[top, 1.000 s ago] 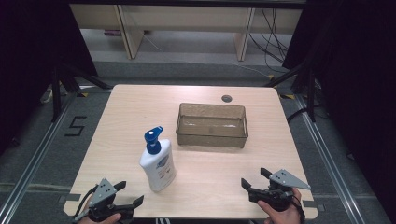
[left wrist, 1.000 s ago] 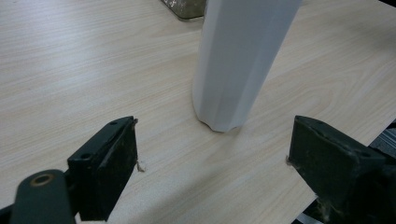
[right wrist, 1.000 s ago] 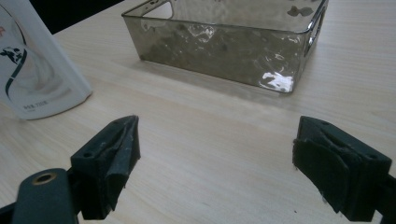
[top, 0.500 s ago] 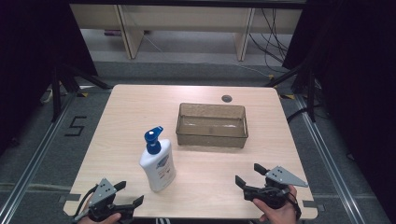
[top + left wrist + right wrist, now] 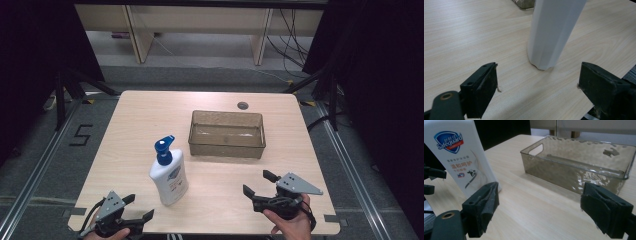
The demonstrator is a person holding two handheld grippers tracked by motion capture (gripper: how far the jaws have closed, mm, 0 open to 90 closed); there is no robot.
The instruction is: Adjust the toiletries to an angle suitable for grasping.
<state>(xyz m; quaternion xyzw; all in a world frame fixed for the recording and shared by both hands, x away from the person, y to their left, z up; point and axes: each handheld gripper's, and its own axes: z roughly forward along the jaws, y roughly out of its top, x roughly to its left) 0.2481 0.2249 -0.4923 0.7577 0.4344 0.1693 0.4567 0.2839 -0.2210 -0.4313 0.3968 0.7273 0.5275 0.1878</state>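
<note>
Soap bottle [image 5: 169, 176] stands upright near the table's [image 5: 145, 120] front edge, left of the empty tinted bin [image 5: 227, 134]. Right gripper [image 5: 262, 185], jaws wide and empty, has crept left toward the bottle, likely lining up a grasp. Left gripper [image 5: 139, 209] waits open, empty, near left.

Counts, high view: 1 table [image 5: 130, 130], light wood, centre of frame. On it 1 pump bottle [image 5: 169, 175], white w/ blue pump, lower centre-left; 1 clear tinted bin [image 5: 226, 147], centre-right; 1 round cable hole [image 5: 243, 105], upper centre. 2 grippers: left gripper [image 5: 139, 208] at bottom left, right gripper [image 5: 259, 183] at bottom right, each w/ 2 black jaws, so 4 jaws total. 2 hands at bottom edge, 1 per gripper. 1 floor mark "5" [image 5: 81, 135], left side.
</note>
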